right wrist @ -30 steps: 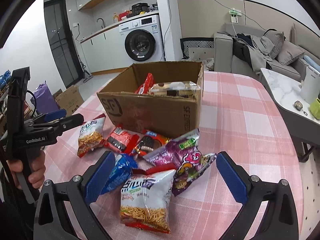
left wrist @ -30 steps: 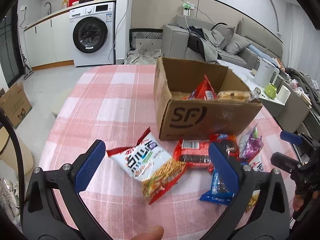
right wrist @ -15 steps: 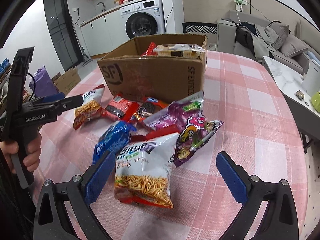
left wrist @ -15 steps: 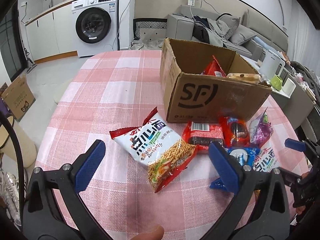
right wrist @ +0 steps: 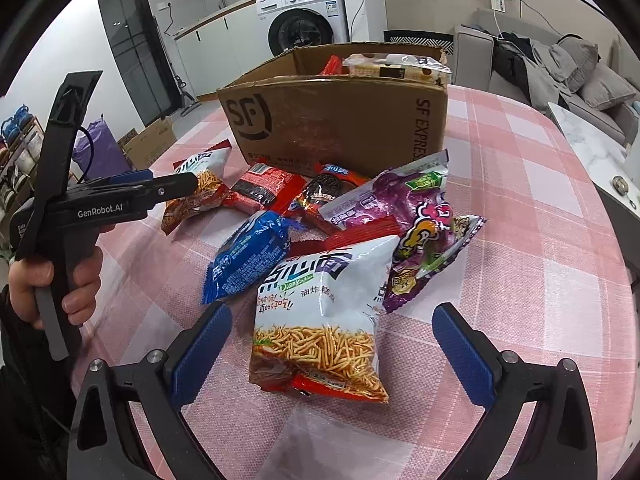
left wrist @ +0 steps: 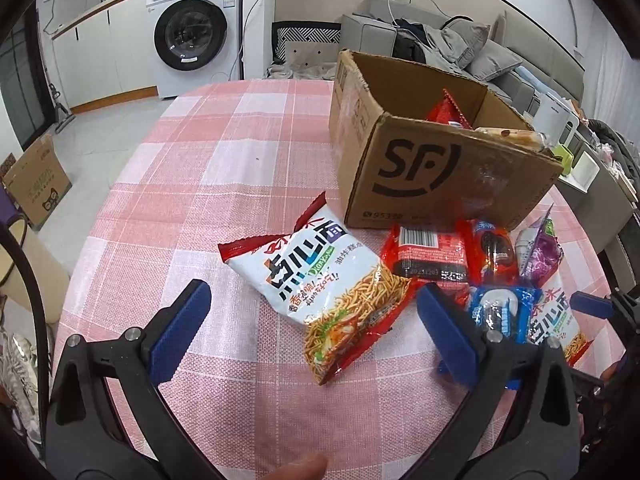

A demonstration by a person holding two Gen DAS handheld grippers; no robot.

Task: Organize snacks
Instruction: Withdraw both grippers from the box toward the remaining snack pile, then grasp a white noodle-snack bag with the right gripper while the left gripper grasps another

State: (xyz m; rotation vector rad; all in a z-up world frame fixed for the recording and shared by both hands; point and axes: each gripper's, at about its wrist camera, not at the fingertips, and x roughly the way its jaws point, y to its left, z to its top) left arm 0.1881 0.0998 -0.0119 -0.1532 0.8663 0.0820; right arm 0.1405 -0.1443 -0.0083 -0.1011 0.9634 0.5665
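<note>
A brown SF cardboard box (left wrist: 432,168) stands on the pink checked table (left wrist: 224,168) with a red packet and a wrapped pastry inside. Loose snacks lie in front of it. My left gripper (left wrist: 316,324) is open, just above a white noodle-snack bag (left wrist: 328,284). My right gripper (right wrist: 336,344) is open over a second white noodle-snack bag (right wrist: 320,320). A blue packet (right wrist: 248,256), a purple bag (right wrist: 416,216), a red packet (right wrist: 268,192) and a cookie packet (right wrist: 328,192) lie between that bag and the box (right wrist: 344,120).
The left gripper also shows in the right wrist view (right wrist: 132,192), held by a hand at the table's left edge. A washing machine (left wrist: 192,36) and a grey sofa (left wrist: 460,48) stand beyond the table. A white side table (right wrist: 600,148) is to the right.
Both grippers have come lower and closer to the snacks. Each noodle bag now lies between its gripper's open fingers. Nothing was grasped.
</note>
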